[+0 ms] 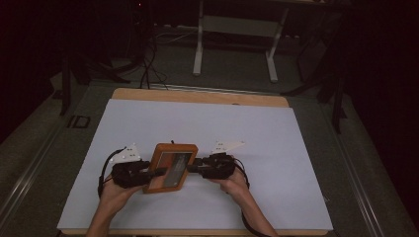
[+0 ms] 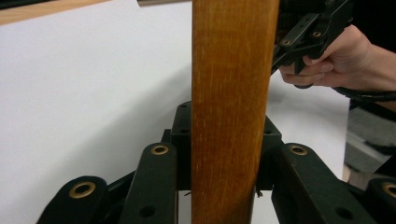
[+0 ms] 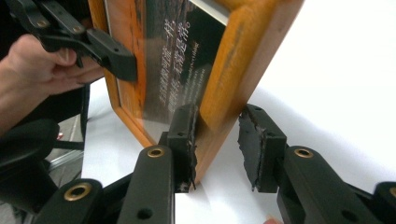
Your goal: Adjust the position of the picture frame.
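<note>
Overall, we found the wooden picture frame [image 1: 170,167] held above the white table [image 1: 276,148], stiff but glass-fronted, best gripped by its rails. Left gripper [image 1: 154,172] clamped its edge; right gripper [image 3: 217,147] straddled the opposite rail, part-open.

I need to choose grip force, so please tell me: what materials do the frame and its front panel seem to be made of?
The frame looks like wood with an orange-brown stain: fine grain lines run along its edge in the left gripper view, with a soft sheen. The front panel is dark with pale printed text and reflects light, so it is probably glass or glossy plastic; I cannot tell which.
</note>
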The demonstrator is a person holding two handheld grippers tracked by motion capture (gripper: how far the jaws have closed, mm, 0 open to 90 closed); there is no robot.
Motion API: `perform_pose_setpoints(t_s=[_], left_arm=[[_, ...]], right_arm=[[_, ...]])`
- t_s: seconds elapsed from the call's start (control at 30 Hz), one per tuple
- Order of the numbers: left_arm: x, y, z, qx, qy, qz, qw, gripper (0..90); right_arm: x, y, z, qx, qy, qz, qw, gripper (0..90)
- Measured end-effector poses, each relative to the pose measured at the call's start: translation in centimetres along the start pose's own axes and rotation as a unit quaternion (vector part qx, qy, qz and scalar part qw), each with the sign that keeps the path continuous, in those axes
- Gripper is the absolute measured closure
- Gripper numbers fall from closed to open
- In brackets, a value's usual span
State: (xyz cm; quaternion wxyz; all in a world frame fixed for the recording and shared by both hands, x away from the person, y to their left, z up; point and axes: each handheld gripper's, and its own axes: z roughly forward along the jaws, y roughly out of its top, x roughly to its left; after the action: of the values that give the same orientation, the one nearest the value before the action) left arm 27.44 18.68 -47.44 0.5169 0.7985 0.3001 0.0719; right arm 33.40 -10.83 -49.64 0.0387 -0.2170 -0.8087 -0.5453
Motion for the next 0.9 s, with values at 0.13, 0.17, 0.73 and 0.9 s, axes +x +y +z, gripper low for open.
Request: perform_pose_setpoints(t_s=[0.13, 0.17, 0.73, 0.9], left_arm=[[-0.3, 0.2, 2.3, 0.005, -0.025, -0.002, 0.9997, 71.3], [-0.4, 0.2, 2.7, 0.013, -0.019, 0.002, 0.9997, 71.9], [0.1, 1.1, 5.6, -0.012, -0.033, -0.001, 0.9994, 73.8], [0.0, 1.2, 5.6, -0.012, -0.032, 0.003, 0.9994, 73.9]], right_arm=[[-0.2, 0.1, -2.0, -0.004, -0.019, -0.004, 0.9998, 67.3], [-0.2, 0.2, -2.7, -0.007, -0.029, -0.005, 0.9995, 70.1], [-0.8, -0.6, -6.0, 0.019, -0.086, -0.008, 0.9961, 64.2], [-1.9, -0.5, -4.2, 0.027, -0.058, 0.008, 0.9979, 46.8]])
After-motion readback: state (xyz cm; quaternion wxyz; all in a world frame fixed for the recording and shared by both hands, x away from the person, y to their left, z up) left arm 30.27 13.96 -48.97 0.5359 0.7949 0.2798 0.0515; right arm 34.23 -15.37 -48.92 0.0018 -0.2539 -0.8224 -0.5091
